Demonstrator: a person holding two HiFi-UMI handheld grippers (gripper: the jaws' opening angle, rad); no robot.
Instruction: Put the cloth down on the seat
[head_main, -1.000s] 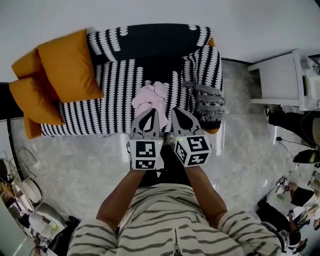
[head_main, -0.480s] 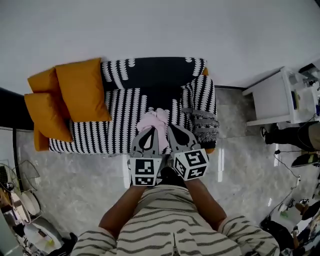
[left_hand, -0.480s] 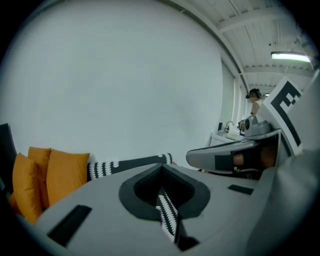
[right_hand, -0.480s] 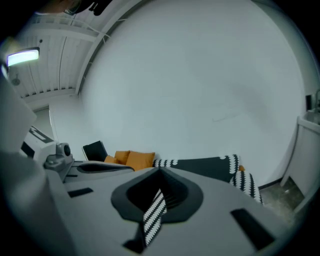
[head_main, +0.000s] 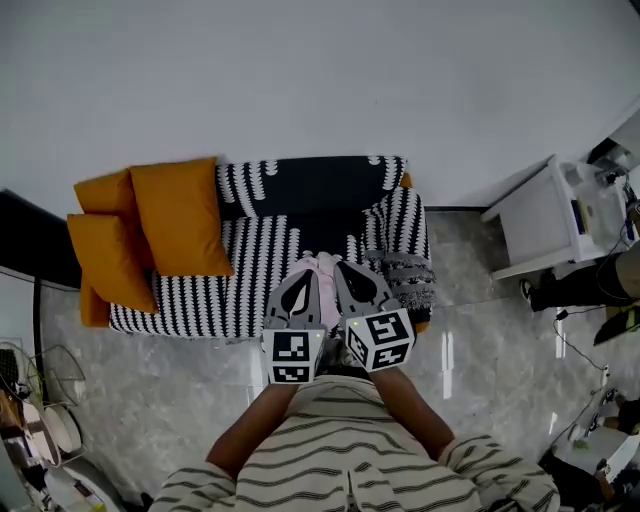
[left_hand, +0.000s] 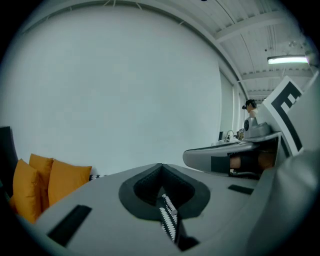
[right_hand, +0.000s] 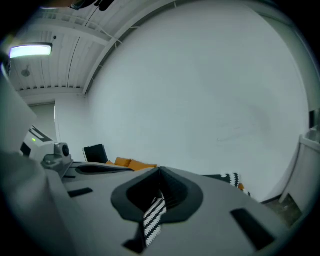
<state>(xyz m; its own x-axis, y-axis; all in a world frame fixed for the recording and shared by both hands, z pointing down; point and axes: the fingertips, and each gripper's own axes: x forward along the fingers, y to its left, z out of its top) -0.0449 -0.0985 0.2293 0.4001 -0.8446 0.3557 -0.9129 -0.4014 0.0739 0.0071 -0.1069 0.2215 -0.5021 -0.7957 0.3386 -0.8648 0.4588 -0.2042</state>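
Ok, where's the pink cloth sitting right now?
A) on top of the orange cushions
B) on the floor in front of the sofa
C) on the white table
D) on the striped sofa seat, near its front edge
D: the head view shows the pink cloth on the striped seat by the front edge, well clear of the orange cushions at the other end.

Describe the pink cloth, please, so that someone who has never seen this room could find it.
Against the white wall stands a sofa in black-and-white stripes, with orange cushions at its left end. The cloth sits bunched on the seat, right of the middle. It is the only pale pink thing there, next to a grey fringed throw.
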